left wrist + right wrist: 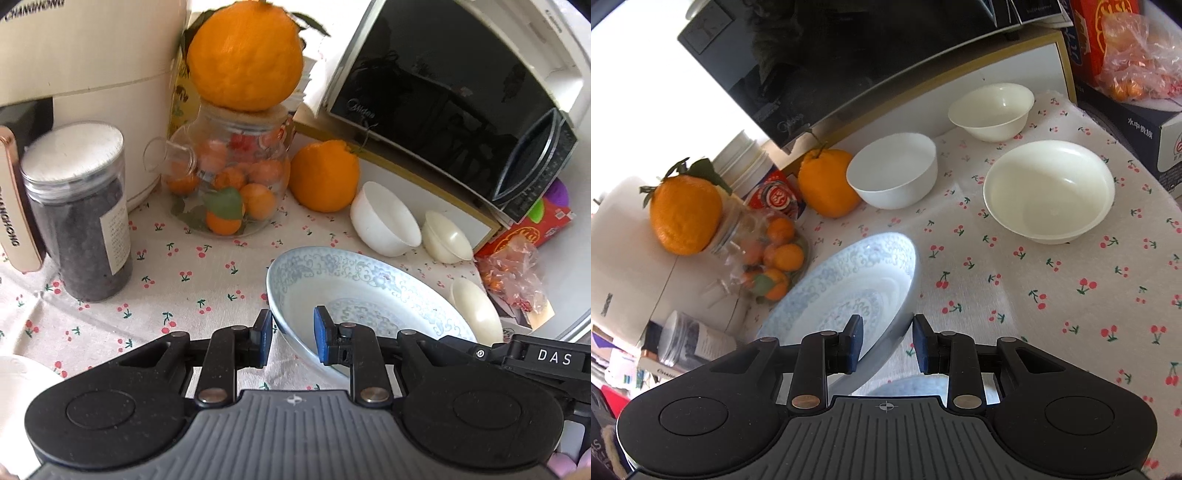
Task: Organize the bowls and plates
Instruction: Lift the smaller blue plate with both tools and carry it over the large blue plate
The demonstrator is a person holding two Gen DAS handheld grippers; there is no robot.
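While both grippers straddle opposite sides of the blue-patterned plate (369, 295), neither pad is seen pressed against it. In the left wrist view the left gripper (293, 338) has its jaws part-way apart, with the plate's near-left rim passing between the blue pads and a gap showing on each side. In the right wrist view the right gripper (887, 339) is likewise part-way apart around the plate's right rim – one pad over the plate's inside, the other outside above the cloth – and the plate looks tilted, though I cannot tell whether it is lifted.

The plate sits on the cherry-print tablecloth (1052, 295) near the middle of the scene. Beyond it, a white bowl (894, 171) stands just beside a loose orange (827, 184); further right are a small cream bowl (991, 110) and, nearer, a wide cream bowl (1049, 192), all three upright and apart from one another. Behind them a black-fronted microwave (443, 96) rests on a white box.

To the left, a glass jar of small oranges (229, 184) carries a big orange (245, 55) on its lid, and a plastic jar of dark contents (79, 214) stands near a cream appliance (92, 55)
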